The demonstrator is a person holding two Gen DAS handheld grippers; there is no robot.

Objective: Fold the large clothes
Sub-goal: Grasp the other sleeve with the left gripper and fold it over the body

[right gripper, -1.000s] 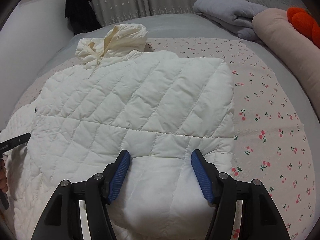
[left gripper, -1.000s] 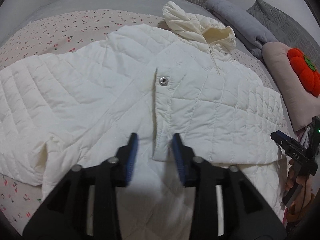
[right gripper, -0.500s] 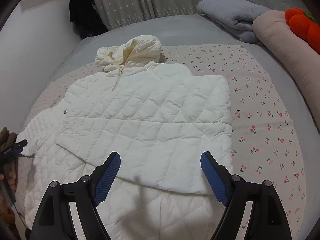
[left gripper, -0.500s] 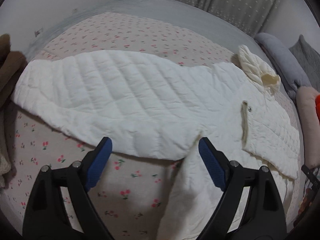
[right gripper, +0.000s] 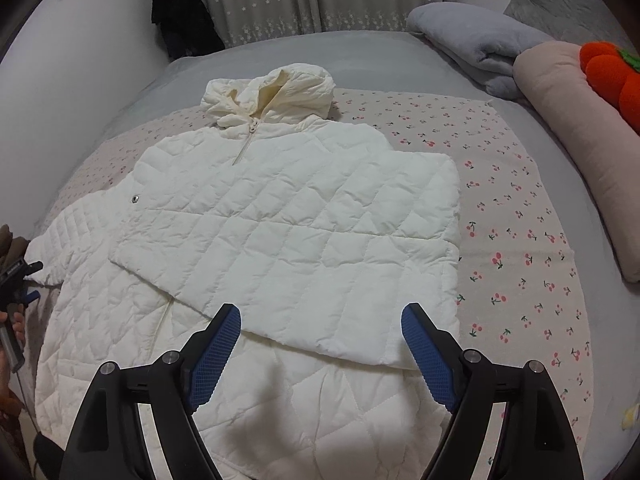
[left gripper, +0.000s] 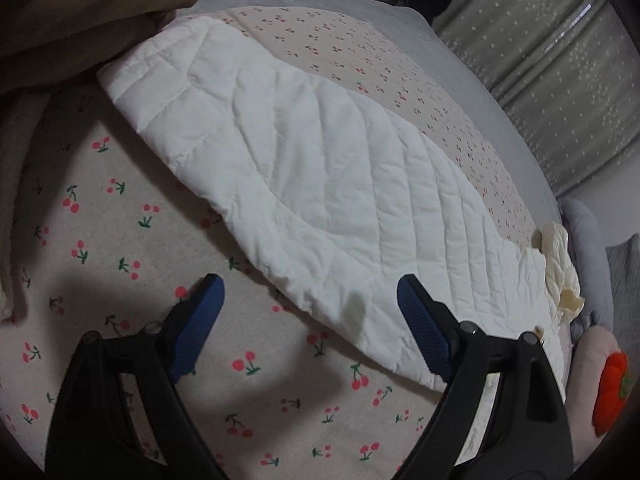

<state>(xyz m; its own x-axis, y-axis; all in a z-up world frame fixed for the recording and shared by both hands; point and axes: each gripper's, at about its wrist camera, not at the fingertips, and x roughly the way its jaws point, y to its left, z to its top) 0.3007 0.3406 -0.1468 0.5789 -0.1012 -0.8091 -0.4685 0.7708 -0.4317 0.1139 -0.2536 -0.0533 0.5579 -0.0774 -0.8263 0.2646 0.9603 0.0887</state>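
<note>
The white quilted hooded jacket [right gripper: 280, 220] lies flat on the cherry-print bedspread [right gripper: 520, 240], hood at the far end, hem nearest. One sleeve is folded across the chest; the other sleeve [left gripper: 300, 184] stretches out to the left, unfolded. That's the one that matters now. The left gripper [left gripper: 308, 320] hangs over it with its jaws spread wide, having just been opening, and nothing sits between them: the sleeve's near edge lies just beyond the fingertips. The sleeve's long axis runs on a slant from the cuff at far left towards the jacket body at near right. The left hand is clearly nearer. The right gripper [right gripper: 320, 344] hovers above the hem, jaws likewise just opened and empty. Probable next step: grab that sleeve and carry it right.
</note>
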